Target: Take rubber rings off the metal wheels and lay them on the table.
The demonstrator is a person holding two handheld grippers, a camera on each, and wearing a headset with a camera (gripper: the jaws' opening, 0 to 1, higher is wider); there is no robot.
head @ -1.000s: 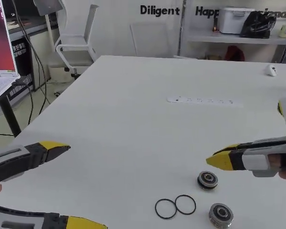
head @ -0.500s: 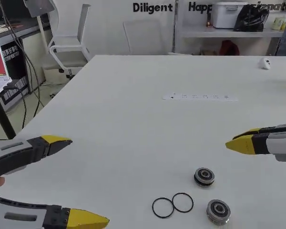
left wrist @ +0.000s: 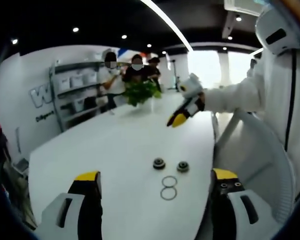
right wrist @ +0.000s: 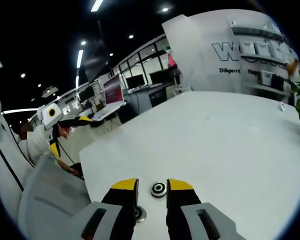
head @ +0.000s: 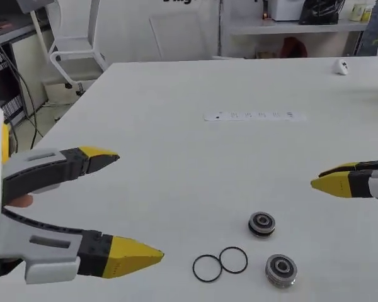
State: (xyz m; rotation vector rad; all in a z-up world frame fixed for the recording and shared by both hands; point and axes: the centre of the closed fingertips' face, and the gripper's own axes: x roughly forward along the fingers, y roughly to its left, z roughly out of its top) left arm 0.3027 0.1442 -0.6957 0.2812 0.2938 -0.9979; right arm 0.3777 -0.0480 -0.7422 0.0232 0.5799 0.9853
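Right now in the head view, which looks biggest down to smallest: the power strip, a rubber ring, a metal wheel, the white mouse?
1. The power strip, the longest.
2. A rubber ring and a metal wheel: about alike, so no ranking.
3. The white mouse, smallest, though it lies far off, so that is unsure.

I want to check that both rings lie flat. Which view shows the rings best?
The head view: both rings lie side by side on the table, outlines whole and clear. The left gripper view shows them small, far ahead between its jaws. The right gripper view looks at a wheel.
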